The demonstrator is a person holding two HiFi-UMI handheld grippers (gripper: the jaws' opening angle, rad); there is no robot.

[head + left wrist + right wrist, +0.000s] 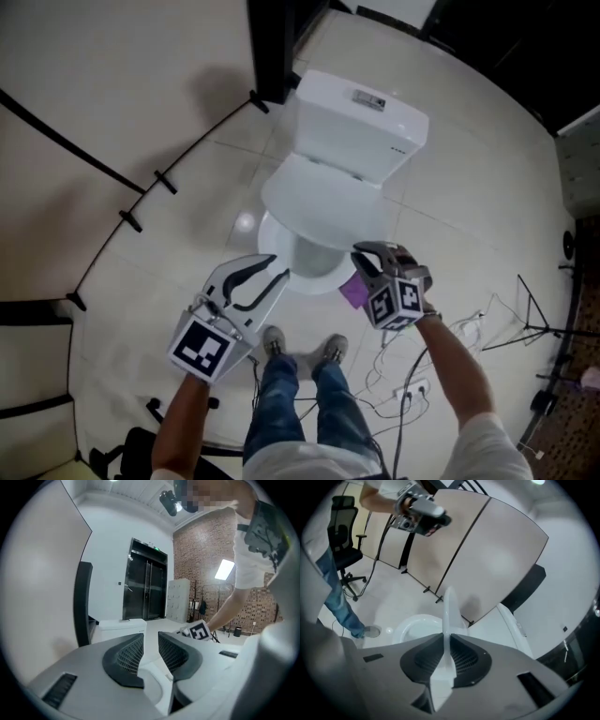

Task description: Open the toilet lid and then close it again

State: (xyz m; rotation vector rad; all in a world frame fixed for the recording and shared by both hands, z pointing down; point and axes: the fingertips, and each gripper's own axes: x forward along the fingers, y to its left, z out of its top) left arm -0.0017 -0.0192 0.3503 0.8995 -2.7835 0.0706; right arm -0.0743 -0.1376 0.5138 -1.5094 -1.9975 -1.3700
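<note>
Grip first: my right gripper (364,255) clamps the front edge of the toilet lid (323,202), held part-raised over the bowl (317,267). My left gripper (277,274) hovers beside the bowl's rim, jaws apart, empty. Beyond stands the tank (361,122).

The head view looks steeply down on the toilet (361,131), shared by all. The left gripper view faces level across it; the right gripper view looks down, close along the toilet lid (449,616).
</note>
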